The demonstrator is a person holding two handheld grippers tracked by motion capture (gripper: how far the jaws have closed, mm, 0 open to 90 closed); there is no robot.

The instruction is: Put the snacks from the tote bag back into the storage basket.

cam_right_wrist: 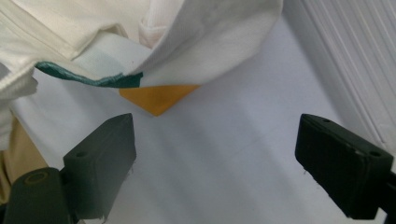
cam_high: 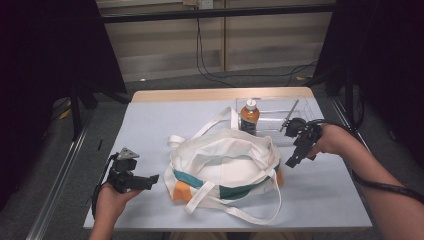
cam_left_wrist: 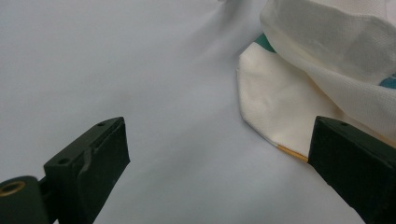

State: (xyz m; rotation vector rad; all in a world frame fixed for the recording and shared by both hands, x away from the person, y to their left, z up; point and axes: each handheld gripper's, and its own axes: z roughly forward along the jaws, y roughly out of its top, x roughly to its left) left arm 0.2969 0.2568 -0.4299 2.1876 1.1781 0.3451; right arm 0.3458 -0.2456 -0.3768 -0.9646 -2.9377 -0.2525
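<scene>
Left gripper (cam_high: 150, 179) sits low at the near left of the worktop (cam_high: 150, 125), jaws spread wide, nothing between them but bare pale-grey surface. In the left gripper view the blocky black jaws frame that smooth matte top, with the tote bag (cam_left_wrist: 327, 70) just beyond the right-hand one, apart from it.

Right gripper (cam_high: 291, 161) now: held off the bag's right side, jaws wide apart too and gripping nothing. Its own view looks down on an orange corner (cam_right_wrist: 156, 99) of the bag poking out under a folded cream flap edged in green.

The tote bag (cam_high: 225, 165) slumps in the middle of the worktop, soft woven cream cloth, crumpled, mouth gaping, long straps looping toward the near edge and away behind it. Behind it stands a bottle (cam_high: 249, 117) of amber drink, white cap, just in front of a clear plastic bin (cam_high: 300, 107) with hard, glossy walls.
</scene>
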